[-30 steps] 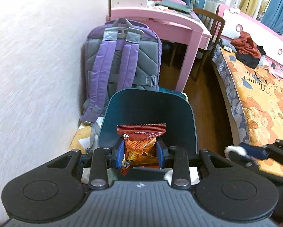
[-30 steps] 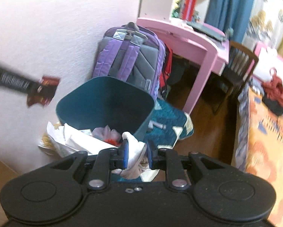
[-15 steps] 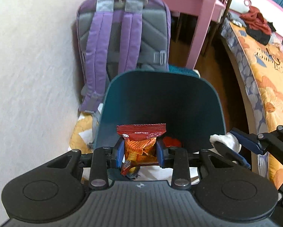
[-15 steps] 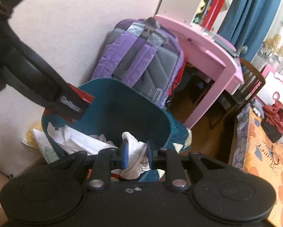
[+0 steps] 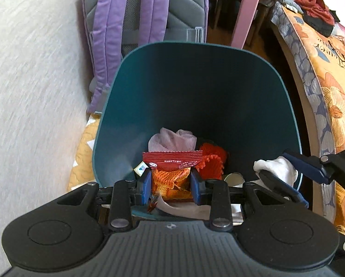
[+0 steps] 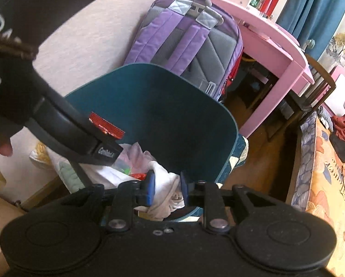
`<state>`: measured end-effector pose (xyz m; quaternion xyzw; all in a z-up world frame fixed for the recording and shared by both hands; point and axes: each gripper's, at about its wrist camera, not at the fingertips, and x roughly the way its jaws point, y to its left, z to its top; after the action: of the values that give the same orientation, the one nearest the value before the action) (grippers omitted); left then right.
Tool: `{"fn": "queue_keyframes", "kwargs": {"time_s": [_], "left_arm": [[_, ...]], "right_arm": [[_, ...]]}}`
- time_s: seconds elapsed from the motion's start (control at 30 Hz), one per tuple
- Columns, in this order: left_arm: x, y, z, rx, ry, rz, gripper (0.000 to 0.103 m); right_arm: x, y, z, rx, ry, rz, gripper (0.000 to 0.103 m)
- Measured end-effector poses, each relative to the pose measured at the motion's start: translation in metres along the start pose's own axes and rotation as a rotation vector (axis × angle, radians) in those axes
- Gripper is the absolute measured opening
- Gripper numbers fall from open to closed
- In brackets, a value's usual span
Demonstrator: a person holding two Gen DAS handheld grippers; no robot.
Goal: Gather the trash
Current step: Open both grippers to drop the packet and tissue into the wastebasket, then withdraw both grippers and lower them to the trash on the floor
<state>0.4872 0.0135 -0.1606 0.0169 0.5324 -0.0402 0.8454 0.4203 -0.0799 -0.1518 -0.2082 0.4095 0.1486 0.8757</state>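
Left claw [image 5: 171, 185] clamped on snack bag [image 5: 172, 173], right claw [image 6: 165, 190] jaws opening with tissue wad [image 6: 165, 188] between them; both hang over the bin [image 5: 195, 87] mouth. Step: drop-off. Next, I'd say: open both fully, let items fall inside, clear of the rim.

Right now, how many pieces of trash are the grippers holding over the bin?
2. A red-and-orange plastic snack wrapper sits in the left gripper; a crumpled white tissue sits between the right gripper's opening jaws, both above the teal plastic bin.
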Motion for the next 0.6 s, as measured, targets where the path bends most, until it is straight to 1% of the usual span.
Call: {"fn": "queue_keyframes", "kwargs": {"time_s": [0.1, 0.2, 0.23, 0.27, 0.33, 0.4, 0.43, 0.47, 0.6], "left_arm": [[0.005, 0.001, 0.000, -0.007, 0.018, 0.001, 0.034], [0.007, 0.000, 0.001, -0.005, 0.022, -0.006, 0.034], [0.007, 0.000, 0.001, -0.007, 0.024, -0.006, 0.034], [0.007, -0.001, 0.000, -0.010, 0.025, -0.006, 0.035], [0.004, 0.000, 0.000, -0.019, 0.013, -0.012, 0.041], [-0.003, 0.001, 0.000, -0.028, -0.003, -0.019, 0.062], [-0.008, 0.001, -0.001, -0.029, -0.019, -0.020, 0.065], [-0.012, 0.001, -0.002, -0.029, -0.032, -0.018, 0.066], [-0.034, 0.000, -0.005, -0.025, -0.070, -0.027, 0.066]], "right_arm": [[0.001, 0.001, -0.003, 0.007, 0.009, 0.013, 0.024], [-0.003, 0.000, -0.004, 0.017, 0.009, 0.018, 0.031], [-0.003, 0.000, -0.003, 0.017, 0.014, 0.024, 0.037], [-0.004, 0.000, -0.003, 0.015, 0.020, 0.030, 0.039], [-0.005, -0.001, -0.002, 0.004, 0.019, 0.032, 0.041], [-0.009, -0.001, -0.002, 0.002, 0.013, 0.029, 0.046], [-0.012, -0.002, -0.001, 0.007, 0.010, 0.035, 0.049], [-0.016, -0.003, -0.002, 0.012, 0.003, 0.037, 0.051], [-0.034, -0.009, 0.000, 0.031, -0.017, 0.050, 0.054]]}}
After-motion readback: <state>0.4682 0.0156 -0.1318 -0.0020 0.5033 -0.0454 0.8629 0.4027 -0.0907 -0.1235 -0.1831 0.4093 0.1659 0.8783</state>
